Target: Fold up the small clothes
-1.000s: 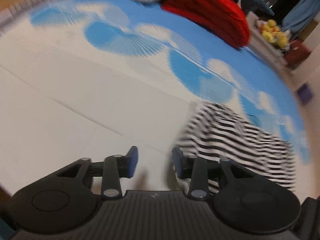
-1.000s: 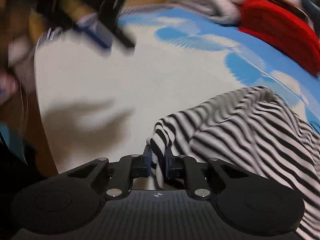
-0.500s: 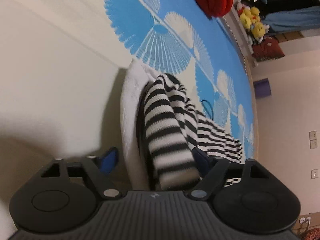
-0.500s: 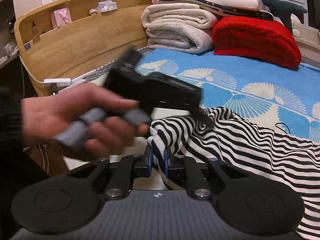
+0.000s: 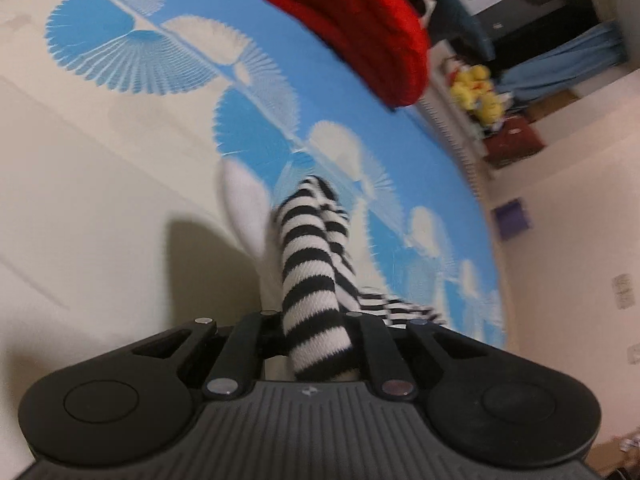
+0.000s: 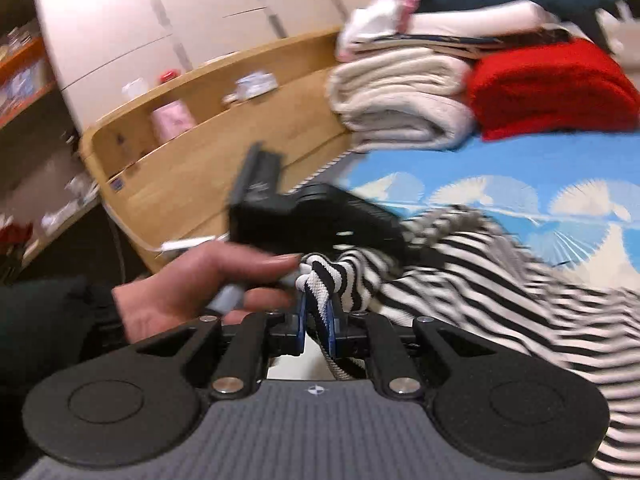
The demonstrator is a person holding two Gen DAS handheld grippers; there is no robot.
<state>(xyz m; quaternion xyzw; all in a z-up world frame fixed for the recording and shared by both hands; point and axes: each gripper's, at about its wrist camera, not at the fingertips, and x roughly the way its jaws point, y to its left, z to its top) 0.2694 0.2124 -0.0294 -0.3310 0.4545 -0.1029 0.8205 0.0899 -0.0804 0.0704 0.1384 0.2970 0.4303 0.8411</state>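
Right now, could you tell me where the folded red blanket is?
In the right wrist view the red blanket lies at the upper right on the blue patterned bedspread, right of the stacked white blankets.

A wooden headboard (image 6: 200, 152) with a shelf ledge stands at centre left, pale cabinet doors (image 6: 168, 12) above it. Blue fan-patterned bedding (image 5: 256, 128) fills the left wrist view, a cream wall (image 5: 568, 248) at right.

The left wrist camera sits low behind its gripper (image 5: 316, 332), very close, looking down and across the bed (image 5: 100, 160). The right wrist camera looks flatter, toward the headboard (image 6: 192, 168). Both see the striped top (image 6: 500, 280) and red blanket (image 5: 360, 28) (both blurry).
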